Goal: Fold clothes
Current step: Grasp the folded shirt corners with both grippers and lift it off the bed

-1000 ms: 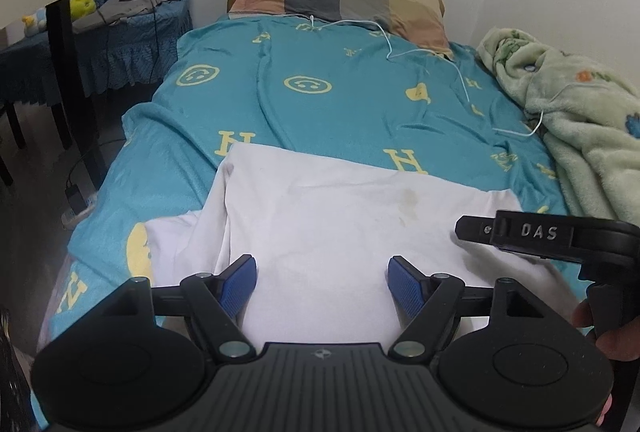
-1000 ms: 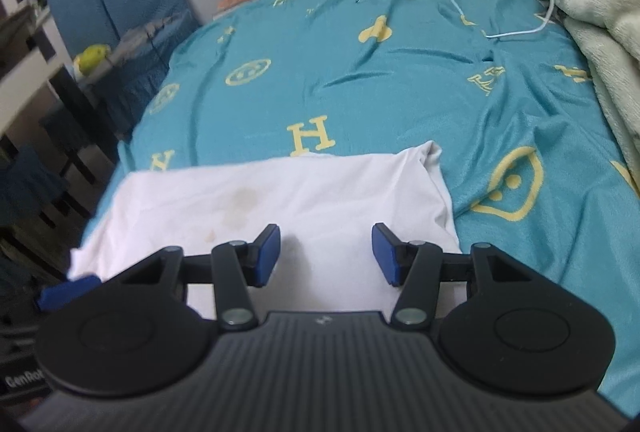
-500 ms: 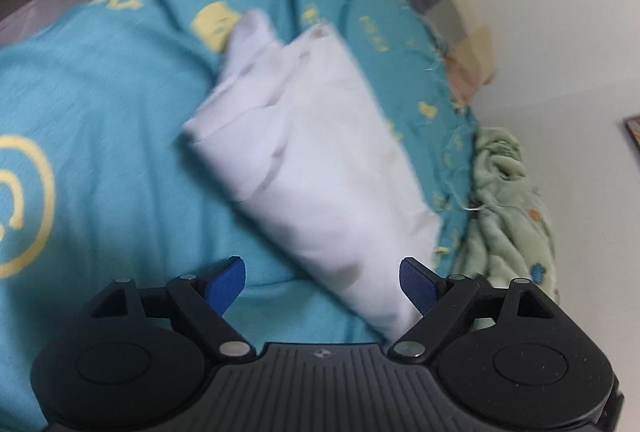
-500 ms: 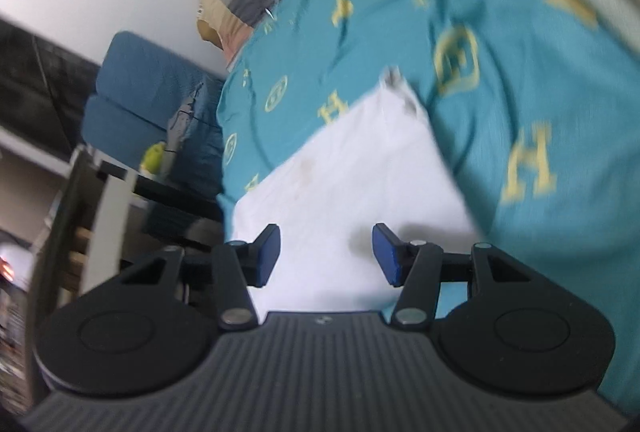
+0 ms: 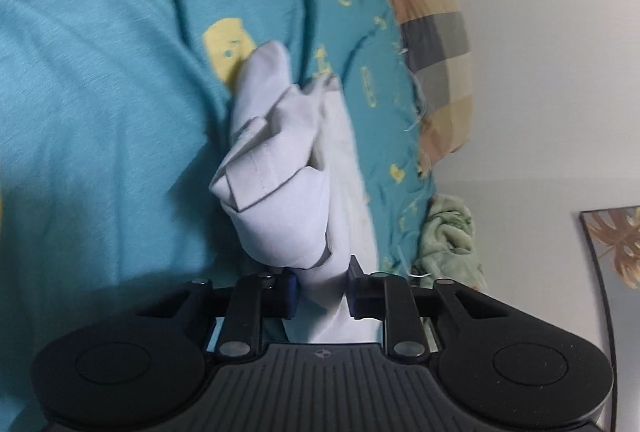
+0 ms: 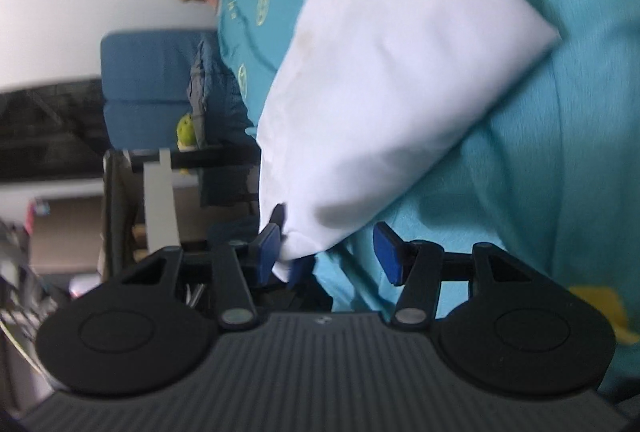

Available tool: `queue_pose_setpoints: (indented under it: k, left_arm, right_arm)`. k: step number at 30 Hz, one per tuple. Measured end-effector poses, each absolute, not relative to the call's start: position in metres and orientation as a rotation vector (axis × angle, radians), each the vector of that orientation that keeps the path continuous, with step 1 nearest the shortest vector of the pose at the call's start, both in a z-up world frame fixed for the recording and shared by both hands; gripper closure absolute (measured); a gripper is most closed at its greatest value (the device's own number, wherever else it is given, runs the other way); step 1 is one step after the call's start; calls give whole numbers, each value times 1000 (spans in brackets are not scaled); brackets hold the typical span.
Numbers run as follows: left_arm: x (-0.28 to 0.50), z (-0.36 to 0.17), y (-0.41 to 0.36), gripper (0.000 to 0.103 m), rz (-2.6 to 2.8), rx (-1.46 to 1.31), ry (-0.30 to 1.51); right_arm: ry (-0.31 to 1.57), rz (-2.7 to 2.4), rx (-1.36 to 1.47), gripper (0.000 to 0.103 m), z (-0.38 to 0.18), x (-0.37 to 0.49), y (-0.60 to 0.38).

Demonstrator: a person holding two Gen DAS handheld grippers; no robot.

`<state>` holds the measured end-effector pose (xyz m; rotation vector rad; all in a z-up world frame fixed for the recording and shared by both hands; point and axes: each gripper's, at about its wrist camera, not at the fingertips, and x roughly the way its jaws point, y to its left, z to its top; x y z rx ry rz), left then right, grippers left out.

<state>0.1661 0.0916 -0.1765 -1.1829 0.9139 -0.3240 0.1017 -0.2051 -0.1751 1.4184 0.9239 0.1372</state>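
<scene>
1. white garment (image 5: pixel 280 188) lying partly folded on teal bedsheet (image 5: pixel 100 152) of the bed, bunched into thick roll in left wrist view, seam and folded layers showing.
2. left gripper (image 5: pixel 322 298) at near end of the garment, jaws closing, bunched white fabric squeezed between the blue pads, cloth filling the gap.
3. left view rolled sideways; checked pillow (image 5: pixel 436 60) at head of bed, green fleece blanket (image 5: pixel 448 236) against wall, framed leaf picture (image 5: pixel 616 248) at right edge.
4. same white garment (image 6: pixel 400 72) seen from right wrist as smooth folded slab on teal sheet (image 6: pixel 560 172), faint stain near its far edge.
5. right gripper (image 6: pixel 326 252) at near corner of the garment, jaws about half open, holding nothing; left pad touching or just beside the corner, right pad apart over sheet.
6. other gripper's blue pads visible pinching that corner just behind right gripper's left pad.
7. right view blurred and rolled; blue chair (image 6: pixel 148 88) beside bed, yellow-green toy (image 6: pixel 186 130) near it, shelving beyond too blurred to tell.
</scene>
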Motion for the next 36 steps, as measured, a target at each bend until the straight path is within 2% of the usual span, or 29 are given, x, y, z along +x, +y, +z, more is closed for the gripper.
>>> queue_pose_setpoints:
  k: [3,5,17,21,23,24,26,29,31,34,36]
  left_arm:
    - [164,-164,87,85,-387,-1195,853]
    - [162,-160,87,86,-412,-1215,831]
    - [153,-164,90,86,-422,-1313,803]
    - [150,-164,89,86,-413,-1289,827]
    - [150,-165,88,85,-404,-1273,841]
    - [149,-165,88,84,-397,-1266,848]
    - [147,-166,87,80,-388,-1258,853]
    - [146,-170,86,64,-380,-1257,856]
    - [151,-175,81,51,-371,-1272,864]
    - [148,-186,75,38,-365,-1328,887]
    - [150,-196,70,33,-368,-1368,912]
  right_arm:
    - [889,113,1488,48,-186,106,-209]
    - [855,104,1512,36,-189,109,-213]
    - [709,-77,1610,35,-194,102,-249]
    - [776,-92,1474,49,-187,111,-249]
    - [790,-98,1462,64,-190,110,-251]
    - [793,-99,1456,67,-190,109,-252]
    - [799,-99,1445,74,-190,108,-253]
    - [788,-88,1437,79,-186,108,-253]
    - [774,-76,1437,81,-184,108,-253]
    - [749,-56,1431,82,-175,108,-254]
    - [719,-32,1429,83,-167,112,-256]
